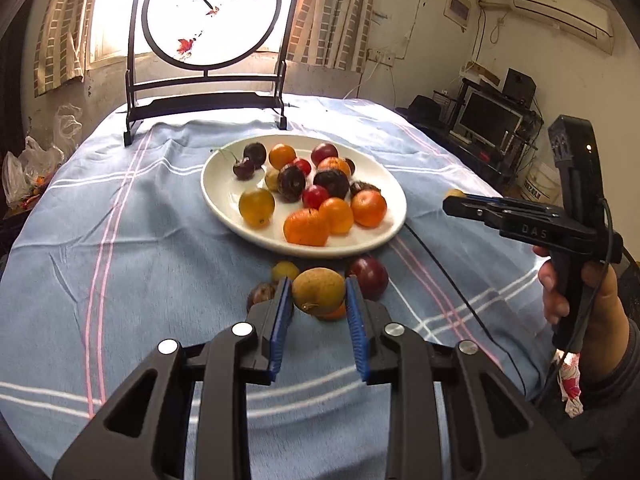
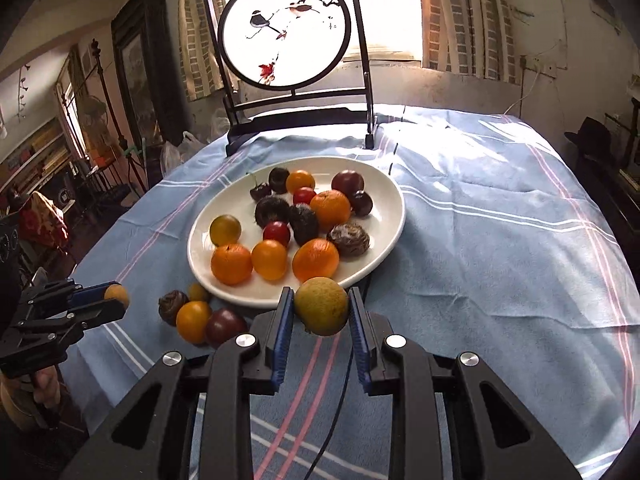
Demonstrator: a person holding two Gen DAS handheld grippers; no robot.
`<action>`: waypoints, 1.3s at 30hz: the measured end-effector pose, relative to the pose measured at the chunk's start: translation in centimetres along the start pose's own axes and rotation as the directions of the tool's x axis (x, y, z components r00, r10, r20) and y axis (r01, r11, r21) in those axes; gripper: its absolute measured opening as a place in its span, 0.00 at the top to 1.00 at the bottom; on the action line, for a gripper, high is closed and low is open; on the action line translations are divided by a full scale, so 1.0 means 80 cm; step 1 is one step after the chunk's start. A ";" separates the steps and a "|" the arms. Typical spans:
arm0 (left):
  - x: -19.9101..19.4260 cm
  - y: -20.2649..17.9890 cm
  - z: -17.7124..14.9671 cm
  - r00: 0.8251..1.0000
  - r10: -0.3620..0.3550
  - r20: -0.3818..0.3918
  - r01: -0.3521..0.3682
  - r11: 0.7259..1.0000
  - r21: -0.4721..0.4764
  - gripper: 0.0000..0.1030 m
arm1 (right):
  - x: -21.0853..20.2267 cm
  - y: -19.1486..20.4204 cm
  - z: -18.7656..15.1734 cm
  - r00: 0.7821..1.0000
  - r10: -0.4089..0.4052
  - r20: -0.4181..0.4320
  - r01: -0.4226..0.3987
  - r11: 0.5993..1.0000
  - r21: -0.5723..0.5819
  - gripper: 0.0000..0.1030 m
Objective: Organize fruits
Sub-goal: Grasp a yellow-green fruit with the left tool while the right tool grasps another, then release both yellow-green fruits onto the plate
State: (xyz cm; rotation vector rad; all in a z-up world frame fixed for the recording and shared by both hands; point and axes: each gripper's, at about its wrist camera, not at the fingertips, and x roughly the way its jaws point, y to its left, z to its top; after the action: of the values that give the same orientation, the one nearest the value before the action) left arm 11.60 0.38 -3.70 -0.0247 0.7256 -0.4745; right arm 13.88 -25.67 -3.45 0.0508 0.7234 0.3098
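A white oval plate (image 1: 224, 208) (image 2: 200, 256) on the blue tablecloth holds several oranges, red and dark plums, cherries and brown fruits. My left gripper (image 1: 318, 290) is shut on a tan round fruit (image 1: 318, 291) above the cloth, just in front of the plate. It shows at the left of the right wrist view (image 2: 116, 300). My right gripper (image 2: 321, 308) is shut on another tan round fruit (image 2: 321, 306) at the plate's near rim; it shows in the left wrist view (image 1: 452, 200). Loose fruits lie before the plate: a dark red plum (image 1: 368, 278) (image 2: 226, 326), an orange one (image 2: 193, 320), a brown one (image 1: 260, 296) (image 2: 172, 306), a small yellow one (image 1: 285, 270) (image 2: 199, 292).
A black-framed round painted screen (image 1: 212, 12) (image 2: 286, 28) stands at the table's far edge before a bright window. A black cable (image 1: 452, 288) (image 2: 340, 392) runs across the cloth from the plate. Shelves with a monitor (image 1: 488, 120) stand right of the table.
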 end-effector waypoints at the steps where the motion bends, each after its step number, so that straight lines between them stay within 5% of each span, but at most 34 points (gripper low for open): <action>1: 0.007 0.003 0.013 1.000 -0.009 0.003 0.009 1.000 -0.008 0.74 | 0.003 -0.003 0.010 1.000 0.008 0.011 -0.008 1.000 0.006 0.73; 11: 0.123 0.021 0.099 0.995 -0.007 -0.099 0.002 0.999 -0.052 0.74 | 0.095 0.021 0.078 1.000 0.006 -0.026 -0.005 1.000 0.019 0.73; 13: 0.132 0.029 0.105 0.995 -0.006 -0.100 -0.002 0.997 -0.074 0.48 | 0.104 0.022 0.082 1.000 -0.006 -0.029 0.006 1.000 0.025 0.63; 16: 0.116 0.039 0.106 0.999 0.009 -0.050 -0.015 0.994 -0.111 0.38 | 0.099 0.021 0.081 1.000 0.008 -0.020 -0.007 0.999 0.043 0.60; 21: 0.078 0.035 0.078 0.998 -0.016 -0.055 0.012 0.998 -0.068 0.37 | 0.062 0.021 0.054 1.000 0.012 -0.004 -0.012 1.000 0.022 0.59; 30: 0.047 0.024 -0.018 0.982 0.127 -0.142 -0.103 0.981 0.163 0.37 | 0.020 0.025 -0.052 0.999 0.049 -0.020 -0.048 0.998 0.042 0.55; 39: 0.094 0.025 -0.015 0.957 0.160 -0.241 -0.120 0.978 0.172 0.39 | 0.024 0.034 -0.060 0.997 0.065 -0.045 -0.064 0.997 0.030 0.55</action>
State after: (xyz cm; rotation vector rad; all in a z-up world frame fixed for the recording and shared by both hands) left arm 16.50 -0.88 -9.70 0.2370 0.9333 -0.4001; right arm 11.38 -22.81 -7.85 0.0947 0.7725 0.3635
